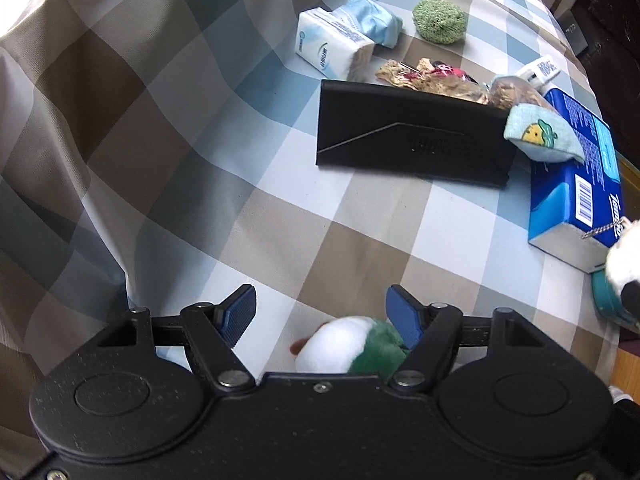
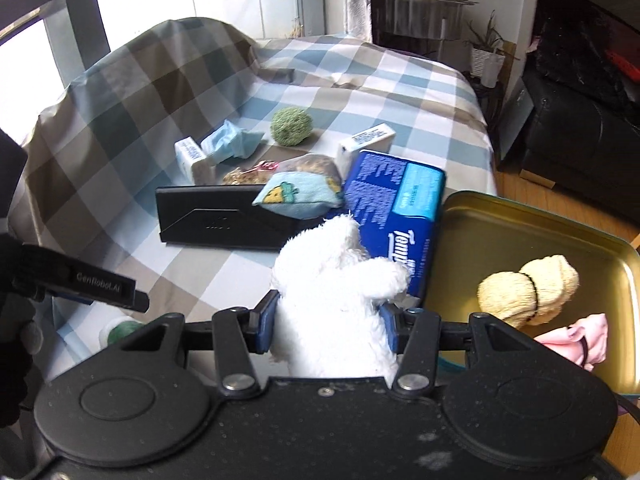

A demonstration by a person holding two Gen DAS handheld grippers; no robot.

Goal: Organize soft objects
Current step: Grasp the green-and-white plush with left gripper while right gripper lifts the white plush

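- The left black plastic two-finger gripper point(image 1: 321, 312) has a matte, speckled body with two large round discs moulded into its top.
- Its fingers carry blue ribbed pads point(image 1: 241, 314), joined by black angular links with silver pivot bolts and small screws.
- The right black plastic gripper point(image 2: 328, 322) has the same shape, with blue pads point(image 2: 266, 320) and silver bolts.
- In the right wrist view, the left gripper's side point(image 2: 96, 284) shows white "CenRobot.AI" lettering.
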